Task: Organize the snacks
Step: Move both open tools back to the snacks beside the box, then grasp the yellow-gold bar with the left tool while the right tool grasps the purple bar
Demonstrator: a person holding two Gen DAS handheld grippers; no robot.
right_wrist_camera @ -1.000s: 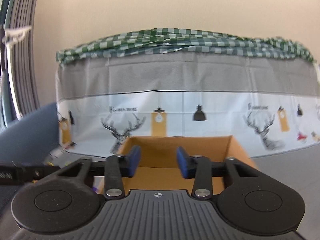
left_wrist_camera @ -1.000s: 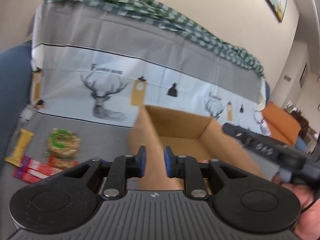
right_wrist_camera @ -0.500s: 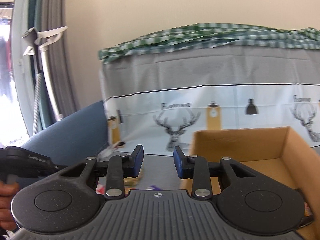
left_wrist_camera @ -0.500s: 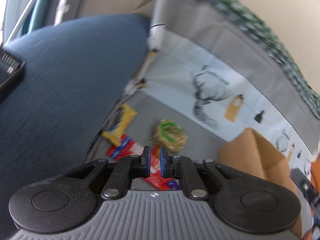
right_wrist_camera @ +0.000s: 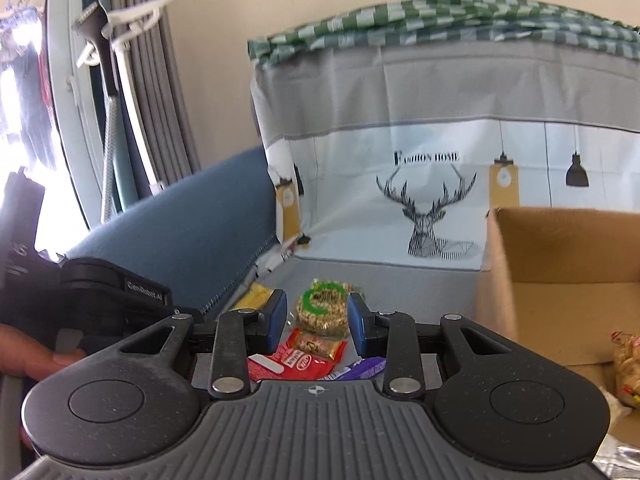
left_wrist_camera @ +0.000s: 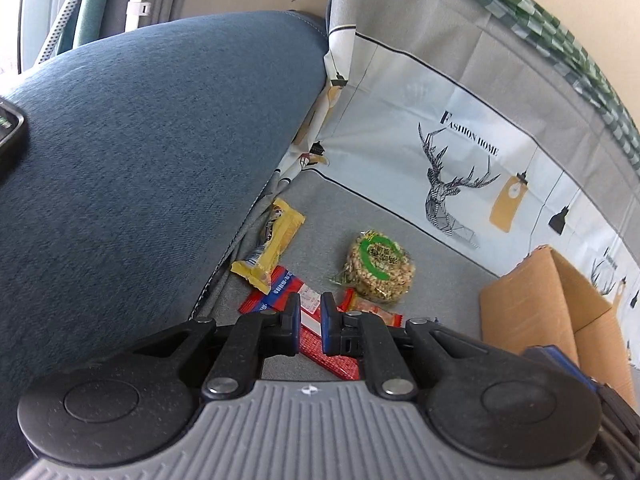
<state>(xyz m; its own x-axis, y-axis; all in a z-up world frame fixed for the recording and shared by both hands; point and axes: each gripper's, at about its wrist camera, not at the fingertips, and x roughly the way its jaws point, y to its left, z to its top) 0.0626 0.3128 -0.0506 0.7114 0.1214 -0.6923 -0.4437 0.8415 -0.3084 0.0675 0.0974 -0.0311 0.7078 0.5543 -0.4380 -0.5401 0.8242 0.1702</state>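
Note:
Loose snacks lie on the grey sofa seat: a round puffed-grain cake with a green label (left_wrist_camera: 378,267) (right_wrist_camera: 323,309), a yellow bar (left_wrist_camera: 269,245) (right_wrist_camera: 255,295), a red packet (left_wrist_camera: 280,288) (right_wrist_camera: 294,362), a small orange bar (left_wrist_camera: 372,308) (right_wrist_camera: 318,344) and a purple wrapper (right_wrist_camera: 362,368). My left gripper (left_wrist_camera: 310,318) hovers over the red packet, jaws narrowly apart and empty. My right gripper (right_wrist_camera: 317,316) is open and empty, above the pile with the grain cake between its fingers in view. The cardboard box (left_wrist_camera: 552,304) (right_wrist_camera: 560,248) stands to the right and holds a snack bag (right_wrist_camera: 628,364).
The blue sofa armrest (left_wrist_camera: 140,152) (right_wrist_camera: 180,216) rises on the left, with a dark device (left_wrist_camera: 10,132) on it. A deer-print cloth (left_wrist_camera: 460,132) covers the backrest. Curtains and a window (right_wrist_camera: 60,100) are at far left.
Both grippers have swung left from the box toward the snack pile. The left jaws have narrowed and the right jaws have widened a little.

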